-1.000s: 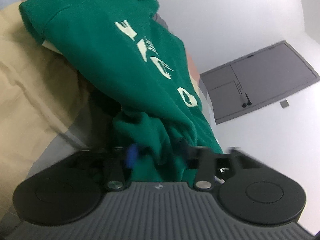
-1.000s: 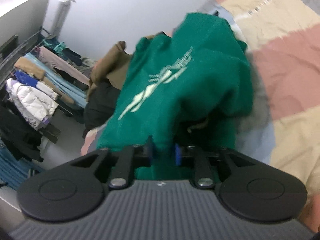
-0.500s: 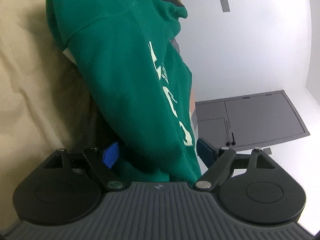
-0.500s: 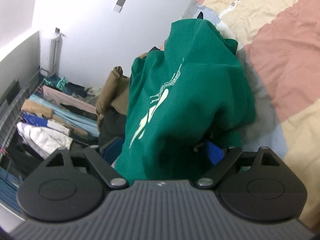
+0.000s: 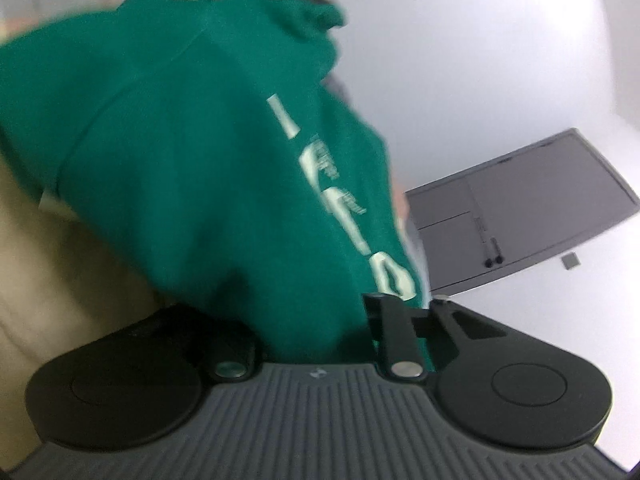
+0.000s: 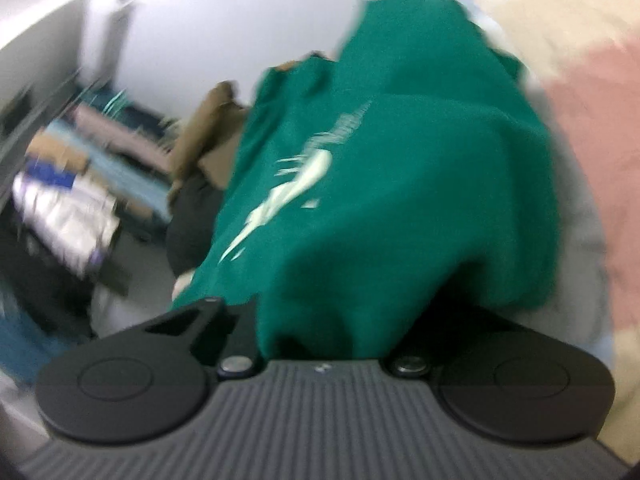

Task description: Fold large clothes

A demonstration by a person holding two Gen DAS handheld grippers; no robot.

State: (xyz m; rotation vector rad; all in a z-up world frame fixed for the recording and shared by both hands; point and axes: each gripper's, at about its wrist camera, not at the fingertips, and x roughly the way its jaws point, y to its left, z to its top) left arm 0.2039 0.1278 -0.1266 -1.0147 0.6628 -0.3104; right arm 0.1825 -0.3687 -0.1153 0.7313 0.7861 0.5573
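A green sweatshirt (image 5: 200, 168) with pale lettering fills the left wrist view and hangs over the left gripper (image 5: 316, 320), whose fingertips are hidden under the cloth. The same green sweatshirt (image 6: 400, 200) drapes over the right gripper (image 6: 324, 328) in the right wrist view, hiding its fingertips too. Both views are blurred. Whether either gripper grips the cloth cannot be seen.
A patchwork bedspread in beige and pink (image 6: 592, 92) lies under the sweatshirt, beige cloth (image 5: 48, 280) at left. A brown garment (image 6: 208, 136) and a rack of clothes (image 6: 68, 184) are at the left. A white wall with a grey panel (image 5: 520, 212) is at right.
One second ago both grippers were shut on the sweatshirt; half a second ago both had opened. Now both views have shifted and blurred, and the cloth covers the fingertips.
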